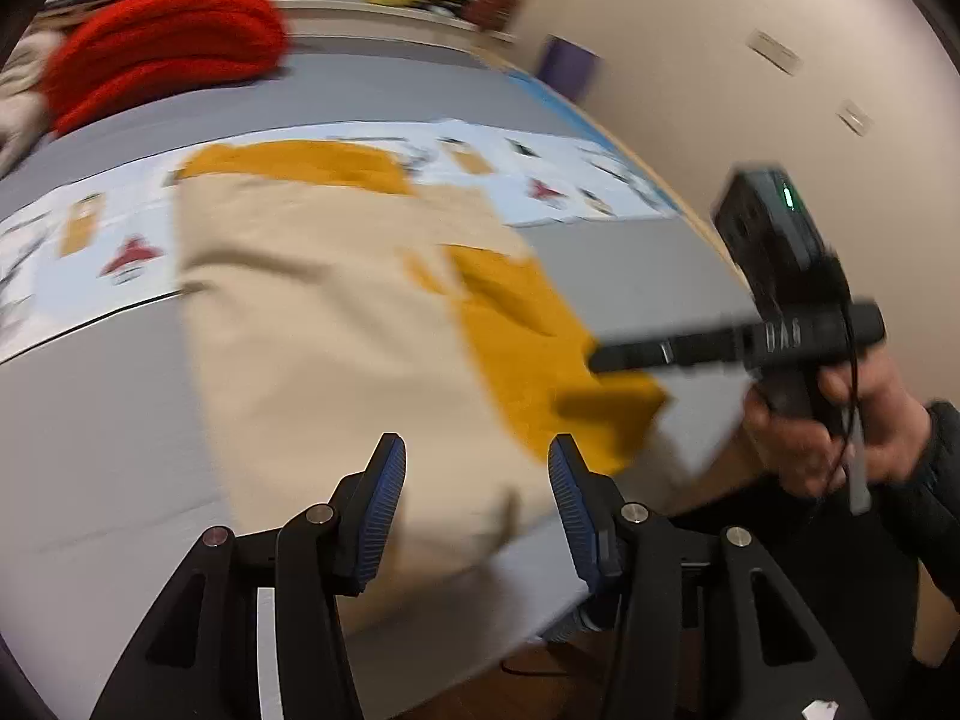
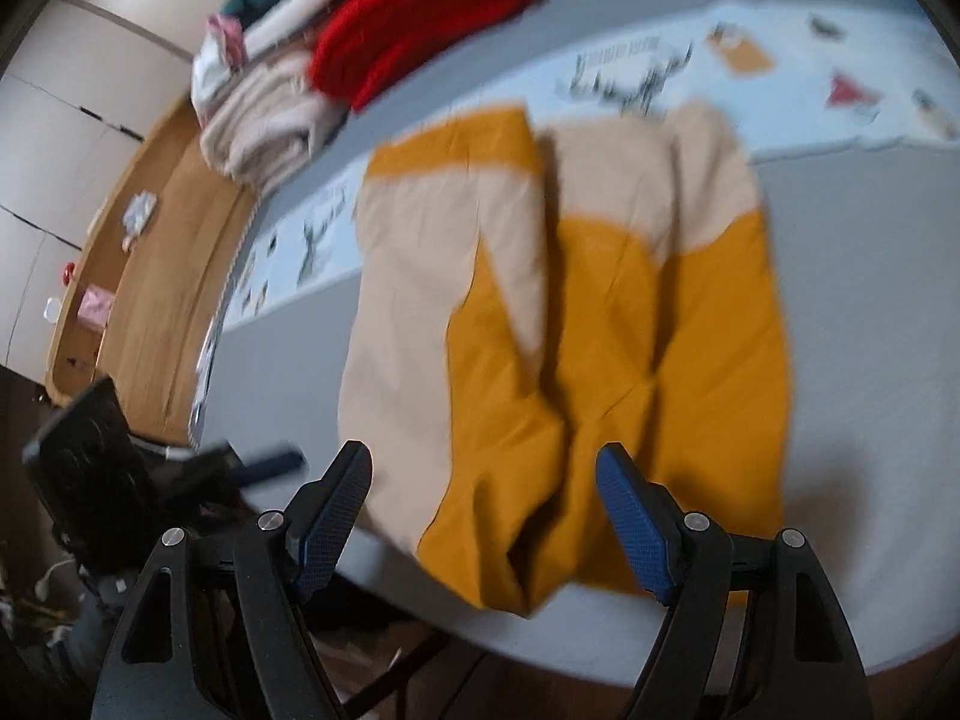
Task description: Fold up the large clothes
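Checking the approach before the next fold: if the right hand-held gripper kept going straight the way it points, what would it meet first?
Probably the mustard part of the beige-and-mustard garment, directly ahead of the open right hand-held gripper; depth is unclear.

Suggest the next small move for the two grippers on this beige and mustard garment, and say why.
Probably lower both grippers onto the near hem and close. The garment lies spread on the grey bed, partly folded. The left gripper and the right gripper both stand open above its near edge with nothing between the pads, so a grip must come before any fold.
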### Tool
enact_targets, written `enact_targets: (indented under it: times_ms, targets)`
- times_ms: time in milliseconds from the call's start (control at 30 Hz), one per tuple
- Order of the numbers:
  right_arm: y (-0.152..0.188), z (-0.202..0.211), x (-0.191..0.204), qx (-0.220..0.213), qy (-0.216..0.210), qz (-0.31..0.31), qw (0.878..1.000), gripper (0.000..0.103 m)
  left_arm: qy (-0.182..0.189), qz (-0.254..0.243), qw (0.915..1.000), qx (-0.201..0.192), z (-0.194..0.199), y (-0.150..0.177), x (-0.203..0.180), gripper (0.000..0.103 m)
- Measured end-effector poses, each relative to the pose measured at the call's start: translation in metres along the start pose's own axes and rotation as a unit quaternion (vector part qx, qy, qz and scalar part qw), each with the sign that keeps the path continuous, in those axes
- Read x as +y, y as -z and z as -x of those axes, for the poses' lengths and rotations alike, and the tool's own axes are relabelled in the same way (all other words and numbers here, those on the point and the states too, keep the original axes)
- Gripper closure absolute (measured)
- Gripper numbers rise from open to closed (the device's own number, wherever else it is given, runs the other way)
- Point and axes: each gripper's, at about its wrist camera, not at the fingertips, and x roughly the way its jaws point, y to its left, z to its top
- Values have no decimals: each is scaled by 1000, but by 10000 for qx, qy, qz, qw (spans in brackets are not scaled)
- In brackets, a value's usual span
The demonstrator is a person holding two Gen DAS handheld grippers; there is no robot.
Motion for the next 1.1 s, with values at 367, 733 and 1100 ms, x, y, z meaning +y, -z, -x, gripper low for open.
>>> enact_targets:
  times_ms: [367, 733, 1100]
  targets:
    - [11, -11, 31, -5, 756, 911, 9930, 97, -1372, 875, 9865, 190, 4, 10, 60, 58]
    - [46, 62, -25, -798, 1306, 463, 9871, 98, -879, 796, 9910, 628, -47, -9, 28, 55]
    - [51, 7, -61, 143, 2025, 758, 9762, 98, -923, 76, 9837, 1543, -69, 10, 13, 59]
